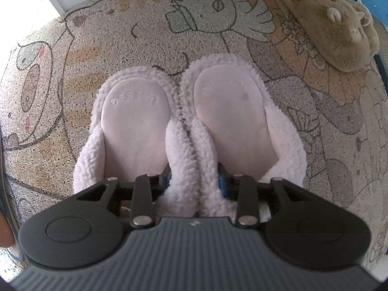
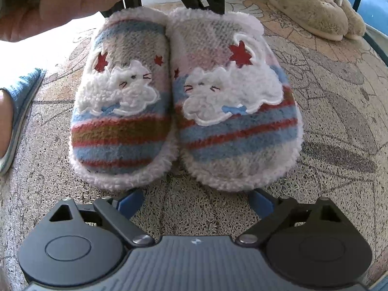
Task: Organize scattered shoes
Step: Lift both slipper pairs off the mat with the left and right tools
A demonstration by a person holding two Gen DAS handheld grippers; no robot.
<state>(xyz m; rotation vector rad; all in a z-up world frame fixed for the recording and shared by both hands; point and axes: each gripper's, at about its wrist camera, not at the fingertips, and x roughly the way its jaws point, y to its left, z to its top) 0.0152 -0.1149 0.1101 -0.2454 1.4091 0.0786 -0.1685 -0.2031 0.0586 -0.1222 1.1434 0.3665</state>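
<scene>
Clenched on the touching inner fleece walls of the striped slippers [image 1: 189, 126], the left tool [image 1: 196, 181] grips the pair on the patterned mat [image 1: 72, 77]. At their toes the right tool [image 2: 196, 202] stands released. Tan slippers [image 2: 317, 4] lie at the mat's far right corner.

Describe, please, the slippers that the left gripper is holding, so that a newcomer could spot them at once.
On the cartoon-printed mat, the striped slippers sit side by side at its middle, pinched together at their inner walls by the left gripper. Unlike the plain tan furry slippers at the far corner, they bear white rabbit patches.
</scene>
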